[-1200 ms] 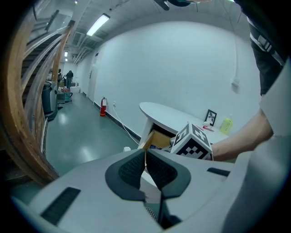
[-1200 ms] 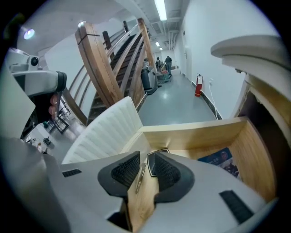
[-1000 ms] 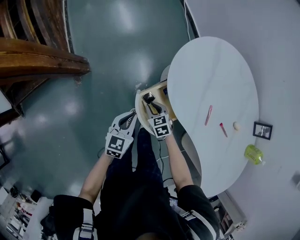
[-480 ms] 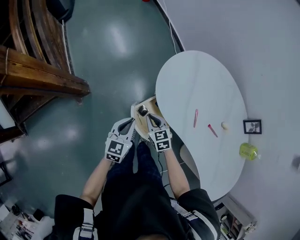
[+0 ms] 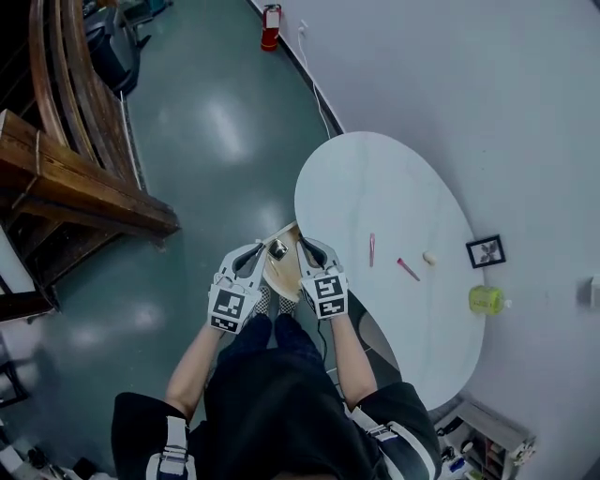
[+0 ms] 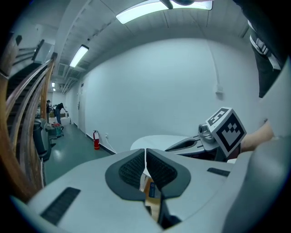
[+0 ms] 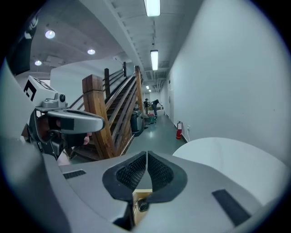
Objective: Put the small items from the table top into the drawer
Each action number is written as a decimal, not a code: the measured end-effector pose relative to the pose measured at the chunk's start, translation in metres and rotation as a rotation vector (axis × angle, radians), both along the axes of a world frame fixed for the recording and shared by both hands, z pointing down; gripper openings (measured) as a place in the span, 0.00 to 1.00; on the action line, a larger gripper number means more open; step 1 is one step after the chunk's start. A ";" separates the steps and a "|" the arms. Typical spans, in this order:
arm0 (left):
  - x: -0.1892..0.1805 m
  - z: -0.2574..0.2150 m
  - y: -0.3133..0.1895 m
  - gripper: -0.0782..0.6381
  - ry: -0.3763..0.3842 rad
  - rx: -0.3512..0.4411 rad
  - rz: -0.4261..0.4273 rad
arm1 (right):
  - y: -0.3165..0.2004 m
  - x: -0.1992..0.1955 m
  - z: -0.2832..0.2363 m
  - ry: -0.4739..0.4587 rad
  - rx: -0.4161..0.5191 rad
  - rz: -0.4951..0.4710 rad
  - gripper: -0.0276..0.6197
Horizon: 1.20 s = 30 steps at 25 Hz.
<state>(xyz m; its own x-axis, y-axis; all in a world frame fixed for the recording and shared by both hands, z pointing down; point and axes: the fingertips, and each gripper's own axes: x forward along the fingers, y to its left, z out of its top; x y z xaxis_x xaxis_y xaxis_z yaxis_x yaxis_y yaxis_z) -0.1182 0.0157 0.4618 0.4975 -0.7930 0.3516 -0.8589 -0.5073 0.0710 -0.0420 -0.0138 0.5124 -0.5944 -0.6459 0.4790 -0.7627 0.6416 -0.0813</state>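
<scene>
While both pairs of tongs are held just off the counter's left edge, each is pressed together with nothing between its pads. The left tongs [image 6: 145, 157] and the right tongs [image 7: 147, 157] point side by side toward the open drawer [image 5: 283, 275], which juts out from under that edge. One small dark item [image 5: 278, 248] lies in the drawer. On the white oval counter [image 5: 375, 178] three small things lie between the middle and the right edge: a pink stick [image 5: 371, 249], a shorter red stick [image 5: 408, 269] and a pale egg-shaped piece [image 5: 429, 257], all apart from one another. A yellow-green object [image 5: 486, 299] sits at the right edge. A fire extinguisher [image 5: 271, 16] stands by the wall beyond the counter's far end, and a wooden staircase [image 5: 75, 187] rises off to the left.
</scene>
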 end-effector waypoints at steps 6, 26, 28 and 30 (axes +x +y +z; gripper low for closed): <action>0.003 -0.046 0.003 0.14 0.002 0.079 0.010 | 0.004 0.016 -0.054 -0.026 0.091 0.048 0.10; -0.003 -0.115 0.020 0.14 0.022 0.218 0.021 | 0.039 0.081 -0.143 -0.045 0.298 0.218 0.09; 0.000 -0.116 0.021 0.14 0.028 0.219 0.024 | 0.042 0.087 -0.141 -0.045 0.293 0.228 0.09; 0.003 -0.117 0.020 0.14 0.032 0.219 0.029 | 0.044 0.090 -0.139 -0.047 0.285 0.239 0.09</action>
